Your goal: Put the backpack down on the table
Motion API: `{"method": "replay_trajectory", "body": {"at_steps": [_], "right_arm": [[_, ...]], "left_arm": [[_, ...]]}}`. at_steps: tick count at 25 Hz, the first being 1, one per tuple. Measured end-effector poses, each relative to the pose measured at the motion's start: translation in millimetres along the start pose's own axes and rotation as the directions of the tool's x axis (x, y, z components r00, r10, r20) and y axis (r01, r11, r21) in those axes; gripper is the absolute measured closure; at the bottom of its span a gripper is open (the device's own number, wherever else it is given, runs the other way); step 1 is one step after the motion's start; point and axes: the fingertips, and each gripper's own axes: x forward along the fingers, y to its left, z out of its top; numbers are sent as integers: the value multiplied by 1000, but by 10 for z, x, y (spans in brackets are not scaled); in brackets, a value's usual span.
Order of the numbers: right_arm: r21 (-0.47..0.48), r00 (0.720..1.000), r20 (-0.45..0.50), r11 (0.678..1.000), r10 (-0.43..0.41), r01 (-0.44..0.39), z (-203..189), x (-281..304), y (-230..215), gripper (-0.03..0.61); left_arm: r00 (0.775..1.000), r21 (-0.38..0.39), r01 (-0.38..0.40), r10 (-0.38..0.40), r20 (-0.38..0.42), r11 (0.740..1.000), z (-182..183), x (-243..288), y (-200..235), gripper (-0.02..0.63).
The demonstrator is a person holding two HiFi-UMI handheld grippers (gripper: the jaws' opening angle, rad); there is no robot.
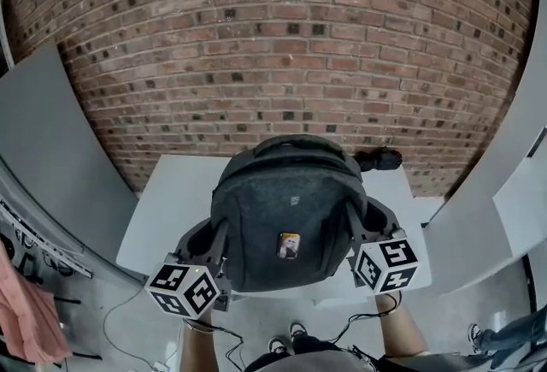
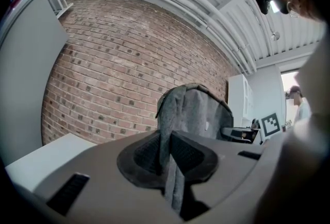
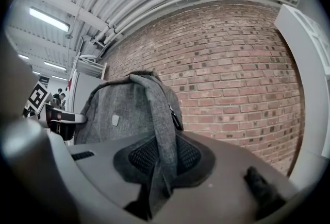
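Note:
A dark grey backpack with a small badge on its front stands upright over the white table in the head view. My left gripper is shut on the backpack's left side strap, which runs up between its pads. On the other side, my right gripper is shut on the right side strap. Each gripper view shows the grey backpack rising beyond the jaws. Whether the bag's bottom touches the table is hidden.
A brick wall stands behind the table. A small black object lies at the table's back right corner. Grey panels flank the table on both sides. The floor with cables lies below the near edge.

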Motion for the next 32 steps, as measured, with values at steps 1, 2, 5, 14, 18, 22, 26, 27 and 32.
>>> {"method": "replay_trajectory", "body": {"at_steps": [1,2,5,14,18,22,26,27,32], "right_arm": [[1,1000,-4,1000,0,0,-17,-12,8,512],[3,1000,-10,1000,0,0,-37,-27,14,512],[9,1000,-26,1000,-5,6,-104,-74,37,512],[37,998,-68,999,-17,20,-388,-53,104,512],[48,996,-86,999,-17,21,-548,28,151,512],[27,996,-92,999,-19,21,-583,144,184,512],[16,995,-101,1000,-21,23,-601,288,187,512],[10,995,-102,1000,-21,22,-607,320,192,512],[-16,993,-117,1000,-13,11,-637,509,219,512]], "left_arm": [[1000,-2,0,0,-3,1000,-15,-9,1,557],[1000,-4,0,0,-7,1000,-32,-18,-2,557],[1000,-14,1,-2,-22,1000,-96,-56,-5,557],[997,-42,-15,11,-74,999,-354,-86,105,557],[994,-48,-29,24,-103,998,-501,-83,204,557],[993,-46,-41,35,-112,998,-554,-38,317,557],[992,-29,-60,56,-112,998,-567,71,438,557],[992,-28,-64,60,-114,998,-578,97,472,555],[989,-41,-76,71,-127,996,-634,200,643,555]]}}
